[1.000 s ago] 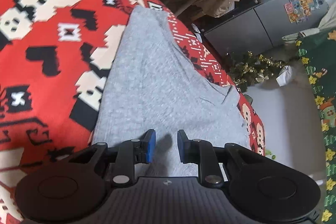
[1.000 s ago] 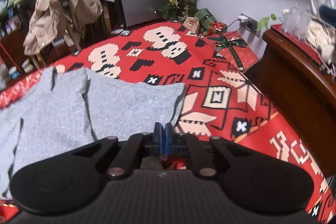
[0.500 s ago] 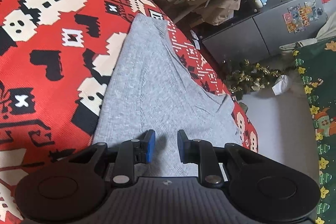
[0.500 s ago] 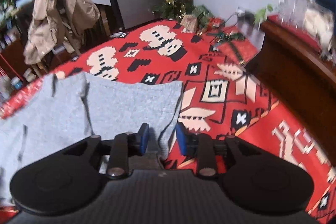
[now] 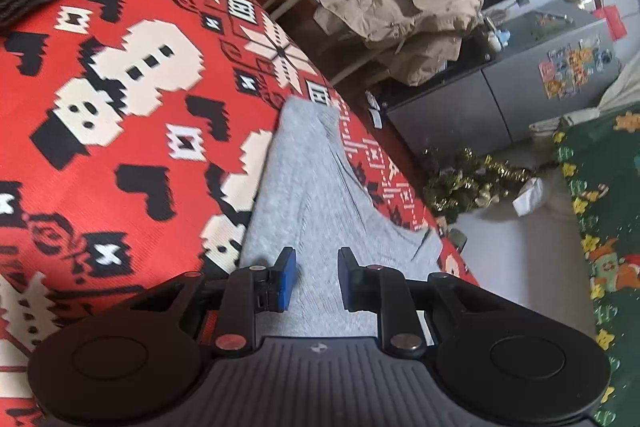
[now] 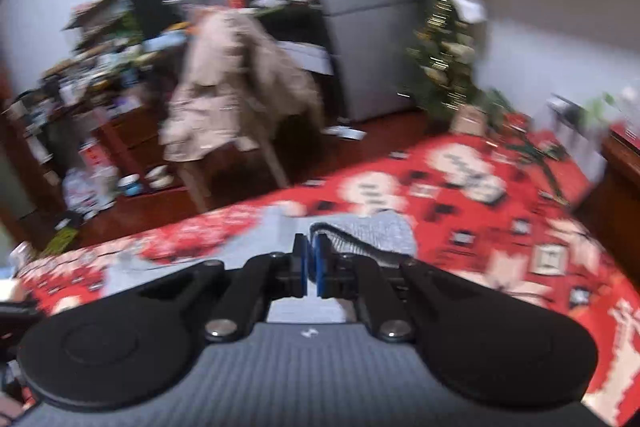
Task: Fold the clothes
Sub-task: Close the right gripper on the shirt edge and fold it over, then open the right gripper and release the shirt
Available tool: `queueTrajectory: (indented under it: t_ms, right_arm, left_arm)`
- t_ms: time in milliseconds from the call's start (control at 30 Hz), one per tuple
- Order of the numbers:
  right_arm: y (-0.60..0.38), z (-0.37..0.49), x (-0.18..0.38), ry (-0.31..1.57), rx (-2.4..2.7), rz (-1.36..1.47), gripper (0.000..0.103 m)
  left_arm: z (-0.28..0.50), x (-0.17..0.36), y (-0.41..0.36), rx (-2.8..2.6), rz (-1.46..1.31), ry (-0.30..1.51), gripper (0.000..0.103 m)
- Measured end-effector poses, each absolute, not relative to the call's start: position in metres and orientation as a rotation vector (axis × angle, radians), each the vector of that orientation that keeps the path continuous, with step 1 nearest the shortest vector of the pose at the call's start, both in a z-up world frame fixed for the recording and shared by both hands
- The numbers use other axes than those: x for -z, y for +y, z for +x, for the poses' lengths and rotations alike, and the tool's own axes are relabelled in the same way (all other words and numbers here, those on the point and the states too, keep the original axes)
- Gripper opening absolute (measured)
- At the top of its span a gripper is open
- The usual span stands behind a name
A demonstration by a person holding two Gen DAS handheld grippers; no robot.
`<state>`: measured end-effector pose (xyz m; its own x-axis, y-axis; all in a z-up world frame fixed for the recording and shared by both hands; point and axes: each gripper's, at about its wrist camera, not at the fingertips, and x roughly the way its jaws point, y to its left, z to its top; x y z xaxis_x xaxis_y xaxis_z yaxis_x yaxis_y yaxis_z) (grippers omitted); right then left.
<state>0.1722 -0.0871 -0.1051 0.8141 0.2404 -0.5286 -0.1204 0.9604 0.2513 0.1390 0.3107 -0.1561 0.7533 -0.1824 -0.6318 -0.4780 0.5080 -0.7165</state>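
The grey garment (image 5: 316, 195) lay on the red patterned blanket (image 5: 120, 131), running from the middle of the left wrist view down to its lower centre, one narrow end reaching up toward the blanket's far edge. The left gripper (image 5: 316, 277) sat at the bottom of that view with its blue pads parted and grey cloth showing in the gap between them. Whether the pads pressed on the cloth or merely hovered over it could not be told from this view.

In the right wrist view, which was heavily blurred, the right gripper (image 6: 311, 265) stood at lower centre with its jaws closed. A dark-edged hem of the garment (image 6: 360, 239) rose just behind and to the right of the pads, so it looked pinched and lifted there, though the blur left the exact bite unclear.

The main risk was judged to be a thin grip: if the right pads held only the hem's edge, a quick carry could pull it free and the fold would collapse. If the left side was not actually holding, the garment would likely drag or twist across the blanket and give a skewed, wrinkled fold. The garment also lay near the blanket's edge at the right of the left view, so an overlong pull might slide part of it off.
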Motion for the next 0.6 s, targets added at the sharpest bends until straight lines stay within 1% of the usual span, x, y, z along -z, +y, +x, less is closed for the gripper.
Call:
queueTrajectory:
  t_ms: [133,333,433,467,500,533,567,600]
  right_arm:
    - [-0.025,0.167,0.1,0.585,-0.307,0.104,0.004]
    - [0.046,0.151,0.125,0.636,-0.451,-0.065,0.005]
    - [0.063,0.143,0.136,0.659,-0.496,-0.096,0.016]
    - [0.064,0.139,0.138,0.66,-0.499,-0.097,0.027]
    - [0.063,0.136,0.139,0.655,-0.503,-0.098,0.033]
    - [0.062,0.133,0.14,0.65,-0.507,-0.098,0.035]
    - [0.061,0.13,0.138,0.648,-0.513,-0.092,0.039]
    - [0.059,0.127,0.136,0.646,-0.518,-0.087,0.04]
  left_arm:
    - [0.134,0.153,0.321,-0.198,-1.07,0.706,0.021]
    - [0.135,0.155,0.323,-0.19,-1.074,0.711,0.021]
    - [0.138,0.157,0.319,-0.178,-1.072,0.723,0.021]
    - [0.139,0.157,0.317,-0.172,-1.066,0.729,0.021]
    - [0.141,0.157,0.314,-0.167,-1.06,0.733,0.021]
    - [0.142,0.156,0.312,-0.16,-1.054,0.735,0.022]
    - [0.143,0.156,0.309,-0.153,-1.047,0.737,0.025]
    - [0.144,0.156,0.307,-0.141,-1.039,0.738,0.025]
